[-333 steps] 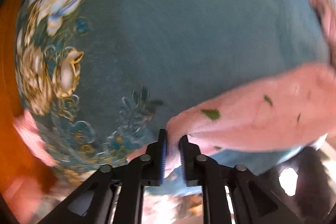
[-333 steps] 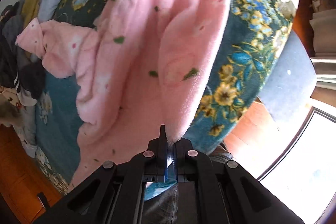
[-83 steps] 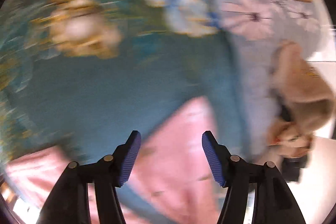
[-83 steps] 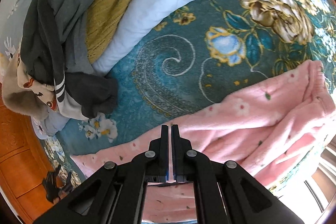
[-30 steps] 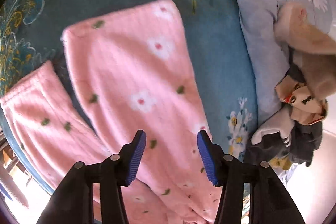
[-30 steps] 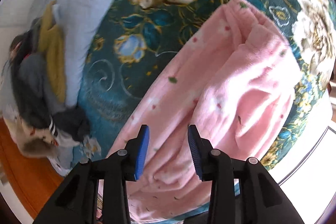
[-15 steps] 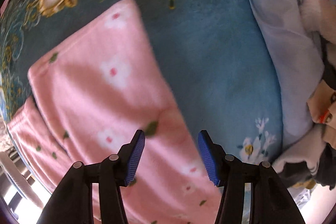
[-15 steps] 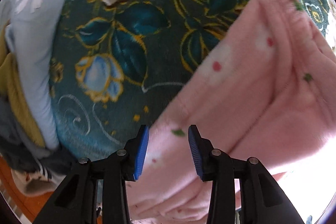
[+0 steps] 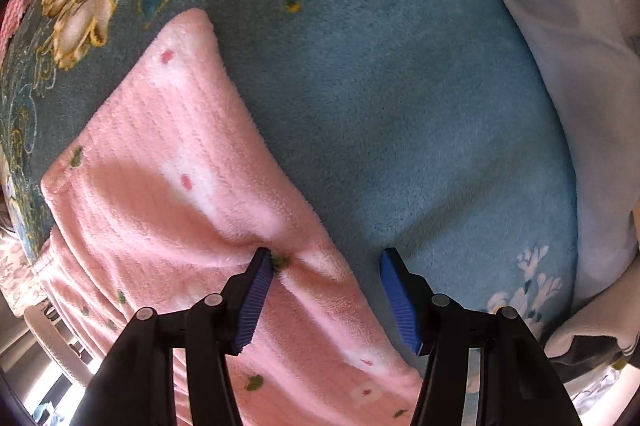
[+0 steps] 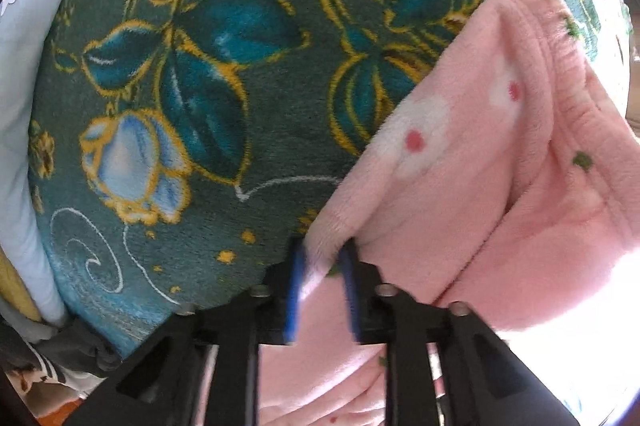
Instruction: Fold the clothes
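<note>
Fingers of the left gripper [image 9: 326, 262] are standing wide apart, straddling the long edge of the pink fleece garment [image 9: 168, 194]: the left pad [image 9: 256, 296] is pressing into the pile beside a small green fleck, while the right pad [image 9: 398, 300] is sitting just off the garment's edge over the bare teal blanket [image 9: 400, 114]. Nothing is clamped there yet. Right gripper [image 10: 322, 258] fingers are standing much closer together, with a fold of the garment's edge [image 10: 440, 154] lying between the blue pads; whether they are truly pinching it or only bracketing it, I cannot tell, as that view is blurring. From the left gripper the garment is running as a long strip, up and to the left toward a rounded corner, its long axis slanting diagonally across the blanket; most of the fabric is lying left of the fingers, with only its edge between them. From the right gripper the garment is bulking up to the right, with a ribbed band showing along its far edge. By my judgement the right side is further along with its hold, while the left is needing only to close on the edge between its pads. Beyond the blanket, on the side away from the garment, a pale blue pillow [image 9: 568, 74] is lying, and dark clothes [image 10: 60, 354] are heaped well apart from the garment. Nothing is lying between either gripper and the fleece.
</note>
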A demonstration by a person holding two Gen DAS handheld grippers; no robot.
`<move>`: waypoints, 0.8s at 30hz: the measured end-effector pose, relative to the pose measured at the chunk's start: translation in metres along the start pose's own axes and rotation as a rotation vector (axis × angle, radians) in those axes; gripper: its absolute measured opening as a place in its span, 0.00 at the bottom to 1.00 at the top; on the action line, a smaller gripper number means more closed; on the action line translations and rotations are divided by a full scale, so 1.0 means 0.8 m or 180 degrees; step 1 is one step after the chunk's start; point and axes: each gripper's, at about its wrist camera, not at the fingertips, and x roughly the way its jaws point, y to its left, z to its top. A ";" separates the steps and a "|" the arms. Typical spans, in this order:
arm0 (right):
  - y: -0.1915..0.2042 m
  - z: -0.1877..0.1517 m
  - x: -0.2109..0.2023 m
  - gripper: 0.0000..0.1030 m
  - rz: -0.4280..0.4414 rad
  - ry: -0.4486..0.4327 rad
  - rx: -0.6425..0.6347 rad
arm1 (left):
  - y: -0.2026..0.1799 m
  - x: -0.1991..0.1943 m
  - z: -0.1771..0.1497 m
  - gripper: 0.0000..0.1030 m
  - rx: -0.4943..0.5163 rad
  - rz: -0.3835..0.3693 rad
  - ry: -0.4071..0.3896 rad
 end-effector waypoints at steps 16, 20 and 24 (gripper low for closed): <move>0.040 -0.015 -0.083 0.03 0.0659 -0.0506 -0.0603 | -0.028 -0.070 0.027 0.07 0.0146 -0.0393 -0.0409; 0.107 -0.007 -0.108 0.03 0.0674 -0.0644 -0.0967 | -0.050 -0.067 0.049 0.08 0.0141 -0.0327 -0.0444; 0.146 0.009 -0.107 0.03 0.0474 -0.0653 -0.1110 | -0.052 -0.053 0.060 0.08 0.0041 -0.0349 -0.0354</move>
